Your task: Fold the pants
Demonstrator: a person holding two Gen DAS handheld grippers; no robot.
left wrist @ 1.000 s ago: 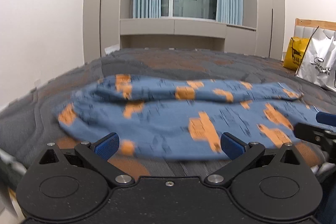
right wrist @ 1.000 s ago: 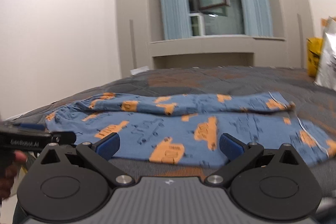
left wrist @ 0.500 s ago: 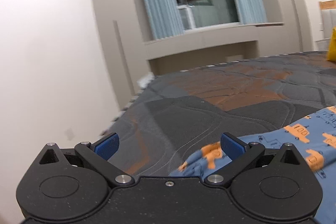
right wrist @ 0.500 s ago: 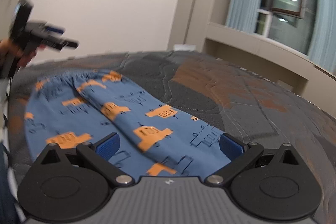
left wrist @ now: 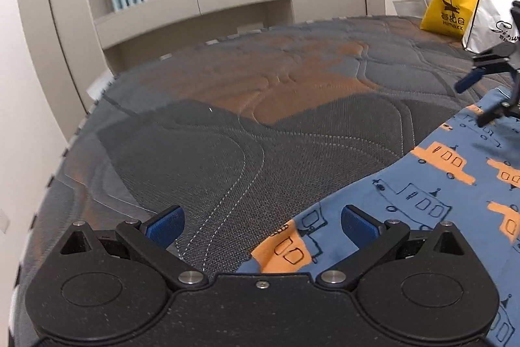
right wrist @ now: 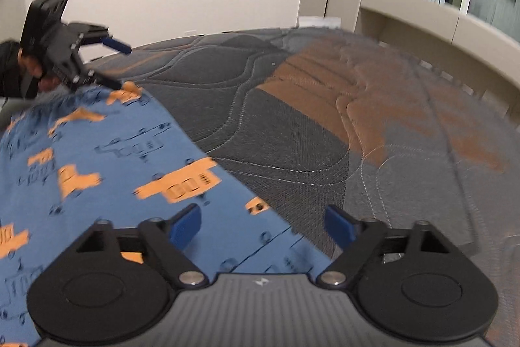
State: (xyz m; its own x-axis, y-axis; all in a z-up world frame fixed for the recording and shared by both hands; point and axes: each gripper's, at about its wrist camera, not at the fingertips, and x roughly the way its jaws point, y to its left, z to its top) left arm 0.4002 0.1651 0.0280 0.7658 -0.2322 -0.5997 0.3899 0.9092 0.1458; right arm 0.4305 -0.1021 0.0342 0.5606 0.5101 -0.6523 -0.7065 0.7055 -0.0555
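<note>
Blue pants (left wrist: 438,184) with orange vehicle prints lie flat on the grey and orange quilted mattress (left wrist: 260,119). My left gripper (left wrist: 262,226) stands open low over one end of the pants' edge, with an orange-printed corner between its fingers and the pads clear of it. In the right wrist view the pants (right wrist: 97,152) fill the lower left. My right gripper (right wrist: 262,226) is closing, the pants' hemmed edge lies between its fingers, and the pads do not press on it. Each gripper shows in the other's view: the right gripper (left wrist: 477,100) and the left gripper (right wrist: 118,65).
A yellow bag (left wrist: 447,10) and a white bag (left wrist: 490,18) stand at the head of the bed by the headboard. Beige cabinets, a window sill and curtains line the far side. A hand (right wrist: 32,67) holds the left gripper at the mattress edge (right wrist: 438,93).
Both grippers have swung apart along the pants to opposite ends of one long edge and come down close to it. The right jaws have narrowed. The left jaws stay wide.
</note>
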